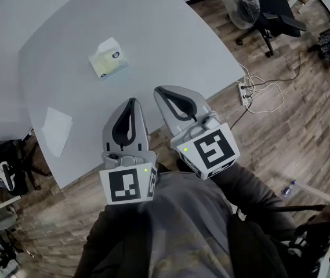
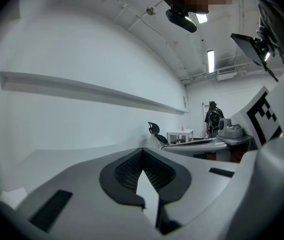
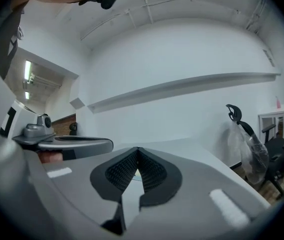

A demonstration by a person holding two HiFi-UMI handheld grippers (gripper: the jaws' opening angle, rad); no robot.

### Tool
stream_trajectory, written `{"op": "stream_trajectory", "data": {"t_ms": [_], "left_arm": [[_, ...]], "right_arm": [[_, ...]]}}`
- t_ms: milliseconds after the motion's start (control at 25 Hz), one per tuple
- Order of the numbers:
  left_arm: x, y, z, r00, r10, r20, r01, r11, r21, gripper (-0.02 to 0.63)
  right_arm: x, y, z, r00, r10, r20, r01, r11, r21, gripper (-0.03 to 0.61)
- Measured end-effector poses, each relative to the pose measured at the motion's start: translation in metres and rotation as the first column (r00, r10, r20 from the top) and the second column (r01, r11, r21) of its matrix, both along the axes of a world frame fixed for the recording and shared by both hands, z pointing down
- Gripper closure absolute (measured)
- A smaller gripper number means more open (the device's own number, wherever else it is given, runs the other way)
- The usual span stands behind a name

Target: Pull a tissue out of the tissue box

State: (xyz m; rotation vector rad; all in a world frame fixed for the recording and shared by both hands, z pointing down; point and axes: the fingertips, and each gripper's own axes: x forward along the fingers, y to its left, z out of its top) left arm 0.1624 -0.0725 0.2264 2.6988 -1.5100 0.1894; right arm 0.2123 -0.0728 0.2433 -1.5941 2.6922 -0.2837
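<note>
The tissue box (image 1: 108, 59), pale green with a white tissue sticking up from its top, stands on the grey table (image 1: 170, 33) well ahead of both grippers. A loose white tissue (image 1: 56, 131) lies flat near the table's left front edge. My left gripper (image 1: 131, 101) hangs over the table's near edge, its jaws shut with nothing between them (image 2: 142, 151). My right gripper (image 1: 159, 90) is beside it, a little further forward, also shut and empty (image 3: 138, 150). Both are held close to the person's body, apart from the box.
A black office chair (image 1: 272, 10) and a clear plastic bag (image 1: 241, 4) stand beyond the table's right side. A power strip with white cable (image 1: 247, 93) and a small bottle (image 1: 289, 187) lie on the wooden floor at right.
</note>
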Motion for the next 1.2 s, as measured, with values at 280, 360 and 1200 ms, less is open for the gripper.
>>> {"op": "stream_trajectory", "data": {"t_ms": [280, 360, 1200], "left_arm": [[-0.039, -0.034, 0.004, 0.99, -0.144, -0.007, 0.144, 0.989, 0.019, 0.617], [-0.055, -0.048, 0.006, 0.984, -0.177, -0.016, 0.178, 0.984, 0.019, 0.617], [-0.114, -0.237, 0.133, 0.969, -0.249, 0.001, 0.241, 0.939, -0.245, 0.617]], "right_arm": [[-0.028, -0.048, 0.0, 0.993, -0.118, -0.008, 0.118, 0.993, 0.027, 0.577], [-0.04, -0.064, 0.0, 0.99, -0.138, -0.012, 0.138, 0.99, 0.032, 0.577], [-0.117, -0.269, 0.129, 0.856, -0.516, -0.025, 0.506, 0.848, -0.16, 0.428]]}}
